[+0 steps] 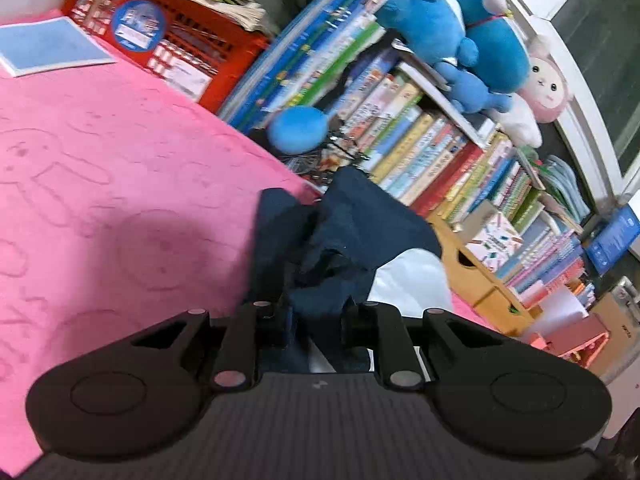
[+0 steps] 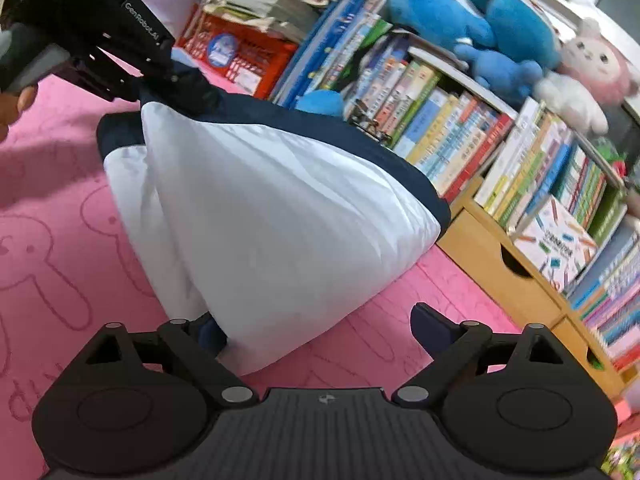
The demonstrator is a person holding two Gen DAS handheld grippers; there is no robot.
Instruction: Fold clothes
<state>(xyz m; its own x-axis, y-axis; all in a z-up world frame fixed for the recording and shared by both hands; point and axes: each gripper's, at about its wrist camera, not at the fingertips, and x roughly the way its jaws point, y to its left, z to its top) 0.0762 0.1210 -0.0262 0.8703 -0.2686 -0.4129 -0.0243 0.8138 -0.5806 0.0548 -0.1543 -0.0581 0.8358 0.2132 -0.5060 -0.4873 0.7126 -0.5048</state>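
1. Two grippers are in play, and they stand differently. The left gripper (image 1: 316, 312) has its fingers drawn close together on a bunch of dark navy cloth, the garment (image 2: 280, 208)'s upper edge; from the right wrist view the same gripper (image 2: 168, 76) sits high and far to the left, with cloth hanging down from it.
2. The right gripper (image 2: 316, 328) has its jaws spread wide. White cloth lies between them, touching or nearly touching the left finger, while the right finger stands clear over the pink mat (image 2: 60, 260). It grips nothing.
3. Outward from the right gripper, the garment rises as a white, navy-trimmed sheet, slanting up and away to the left toward the left gripper. Its long axis runs from the low hem near the right gripper to the raised corner in the left one.
4. The lower part rests on the mat; the navy band (image 2: 432, 200) runs along the far right edge, toward the bookshelf (image 2: 500, 160).
5. Nearest the free hem is the right gripper, so any second hold would most plausibly fall to it, just ahead of its fingers.
6. Whether the cloth is being lifted to spread or carried over in a fold, the pictures do not settle.
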